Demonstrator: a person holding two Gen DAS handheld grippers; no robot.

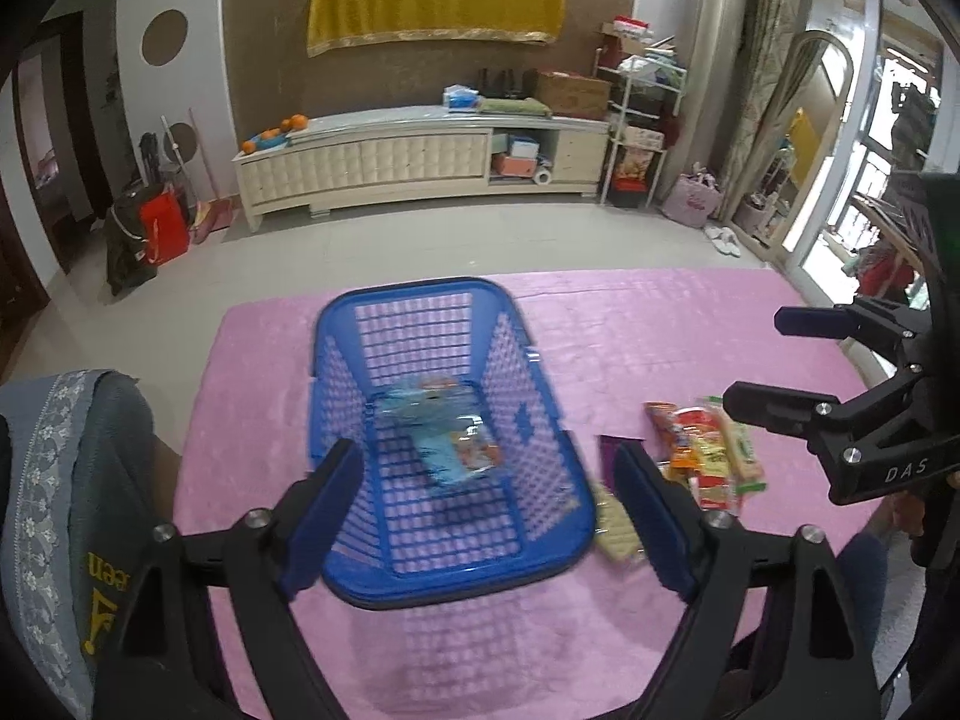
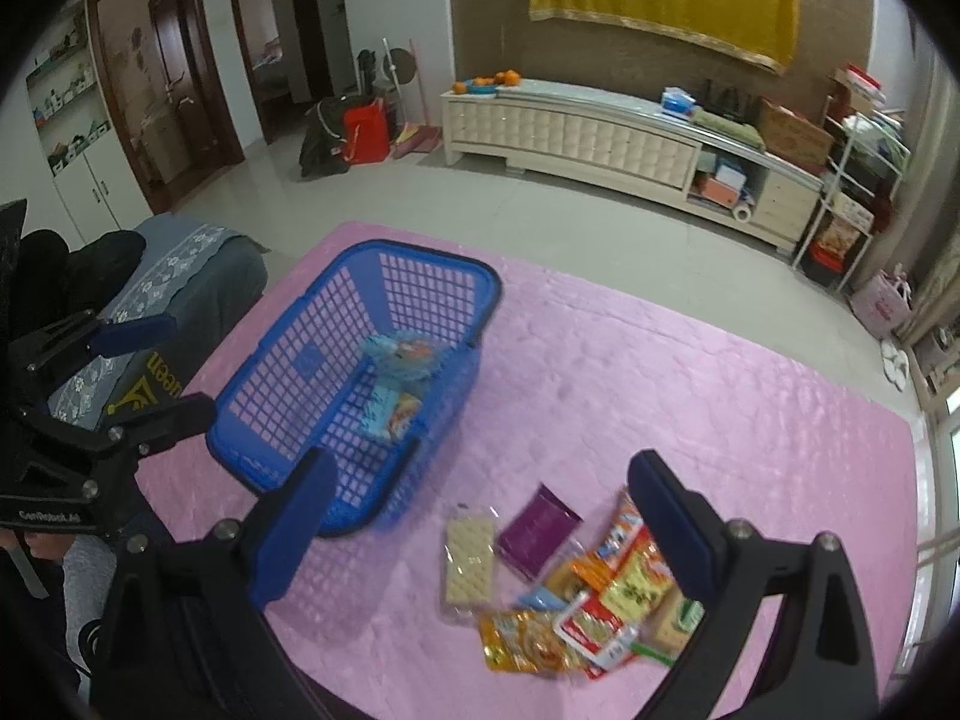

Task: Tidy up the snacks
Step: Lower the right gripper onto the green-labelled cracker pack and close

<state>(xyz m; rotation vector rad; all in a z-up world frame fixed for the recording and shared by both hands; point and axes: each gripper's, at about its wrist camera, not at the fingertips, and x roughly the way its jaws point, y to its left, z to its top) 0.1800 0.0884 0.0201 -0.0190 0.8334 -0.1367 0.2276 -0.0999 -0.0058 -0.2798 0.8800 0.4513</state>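
A blue plastic basket (image 1: pixel 360 354) stands on the pink cloth (image 1: pixel 630 324); it also shows in the right wrist view (image 2: pixel 288 372). Light blue snack packets (image 1: pixel 447 438) lie inside it, also seen from the right (image 2: pixel 393 378). My left gripper (image 1: pixel 486 480) is open and empty above the basket's near end. A pile of snack packets (image 2: pixel 600 600) lies right of the basket, with a pale wafer pack (image 2: pixel 469 558) and a purple packet (image 2: pixel 537 528). My right gripper (image 2: pixel 480 498) is open and empty above that pile; it also shows in the left wrist view (image 1: pixel 762 363).
A grey cloth-covered seat (image 1: pixel 66 480) stands left of the table. A cream sideboard (image 1: pixel 420 156) runs along the far wall, with a wire rack (image 1: pixel 636 120) to its right. The floor lies beyond the cloth's far edge.
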